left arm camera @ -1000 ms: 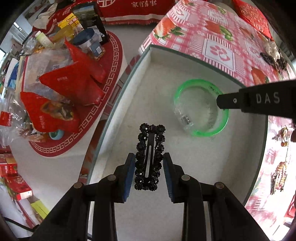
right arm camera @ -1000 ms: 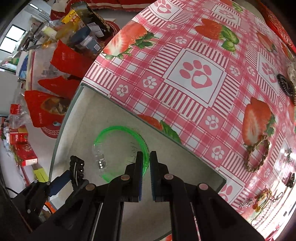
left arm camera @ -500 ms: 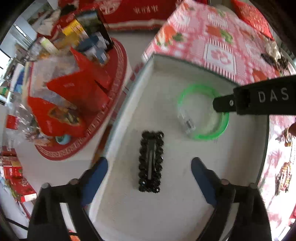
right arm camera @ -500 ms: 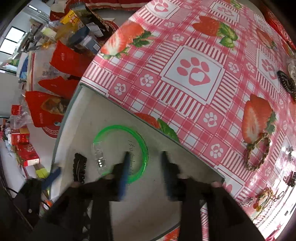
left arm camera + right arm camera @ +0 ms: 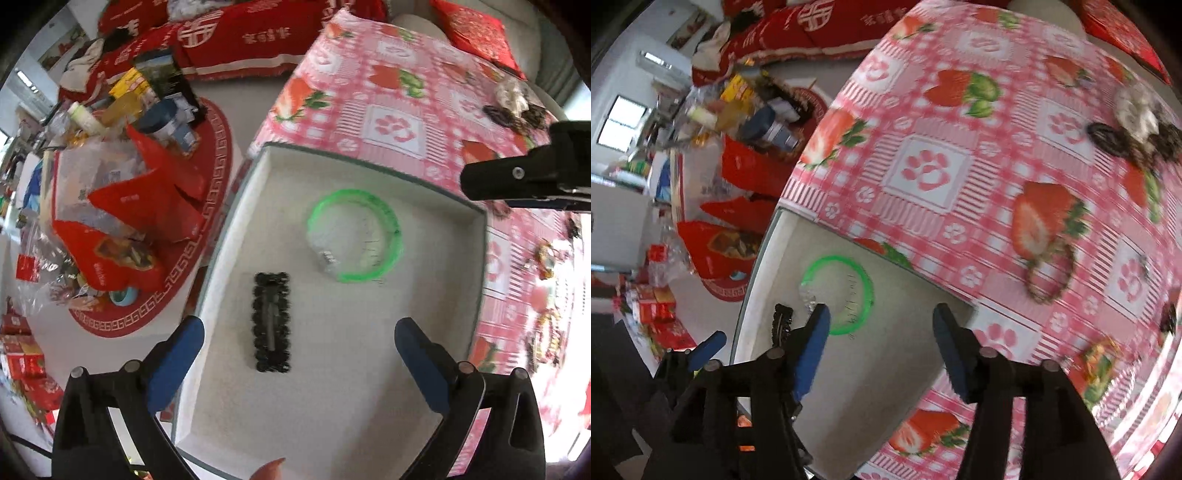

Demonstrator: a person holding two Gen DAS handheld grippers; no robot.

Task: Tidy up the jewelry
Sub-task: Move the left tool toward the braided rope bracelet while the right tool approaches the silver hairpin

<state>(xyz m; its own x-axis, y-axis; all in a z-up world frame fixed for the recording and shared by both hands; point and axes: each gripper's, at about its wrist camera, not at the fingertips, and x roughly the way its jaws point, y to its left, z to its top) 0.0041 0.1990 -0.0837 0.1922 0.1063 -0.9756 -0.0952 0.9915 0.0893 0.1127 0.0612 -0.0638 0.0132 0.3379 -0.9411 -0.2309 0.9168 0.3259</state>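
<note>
1. Your table (image 5: pixel 960 229) wears a pink strawberry-and-paw cloth, and a shallow grey-lined tray (image 5: pixel 369 369) sits at its edge.
2. The black beaded hair clip (image 5: pixel 272 322) lies flat in the tray, touched by nothing.
3. The green bangle (image 5: pixel 384 236) lies near it, also free.
4. Your left gripper (image 5: pixel 299 354) hangs above the clip, jaws opening wide, empty.
5. Your right gripper (image 5: pixel 881 343) has jaws opening, empty, beside the bangle.
6. More jewelry (image 5: pixel 1049 273) lies scattered on the cloth.
</note>
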